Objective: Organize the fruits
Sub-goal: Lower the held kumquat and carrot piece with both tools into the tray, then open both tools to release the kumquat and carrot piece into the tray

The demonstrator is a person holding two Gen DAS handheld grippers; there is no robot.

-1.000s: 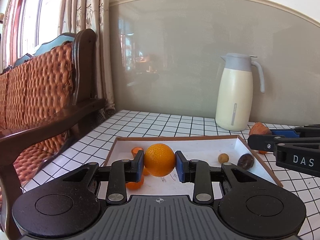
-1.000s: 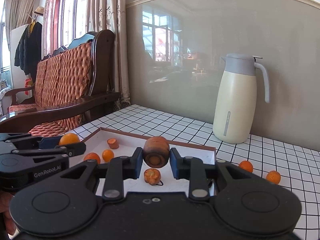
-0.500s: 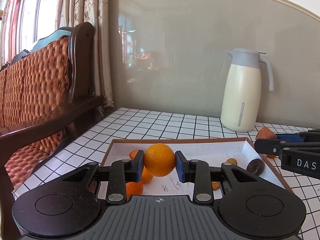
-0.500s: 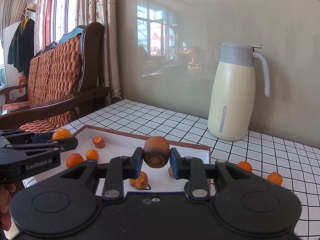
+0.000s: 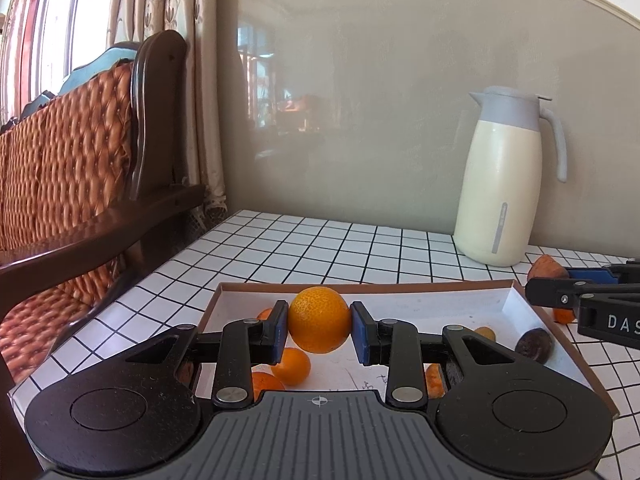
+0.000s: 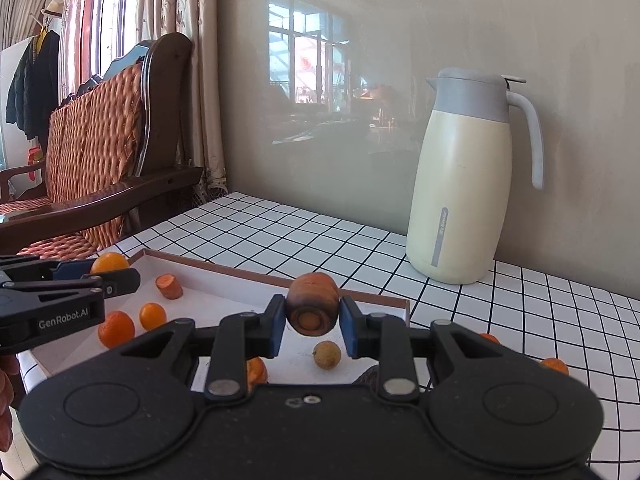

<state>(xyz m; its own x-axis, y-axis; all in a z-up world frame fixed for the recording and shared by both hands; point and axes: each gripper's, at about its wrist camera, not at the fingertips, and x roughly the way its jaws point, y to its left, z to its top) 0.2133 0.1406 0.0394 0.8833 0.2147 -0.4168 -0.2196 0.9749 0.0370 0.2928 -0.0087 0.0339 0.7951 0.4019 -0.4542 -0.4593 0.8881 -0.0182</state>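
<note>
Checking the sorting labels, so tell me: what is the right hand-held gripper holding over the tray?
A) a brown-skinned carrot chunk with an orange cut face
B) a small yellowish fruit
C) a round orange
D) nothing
A: the right hand-held gripper is shut on the carrot chunk, its cut end facing the camera, above the tray.

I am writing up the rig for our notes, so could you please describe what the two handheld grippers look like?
Both are matte black plastic. The left gripper and the right gripper each have two linkage fingers with silver pivot bolts, blue pads, and round discs on a broad body. The left one's body is ribbed and its side reads "GenRobot.AI"; the right one's side reads "DAS".
</note>
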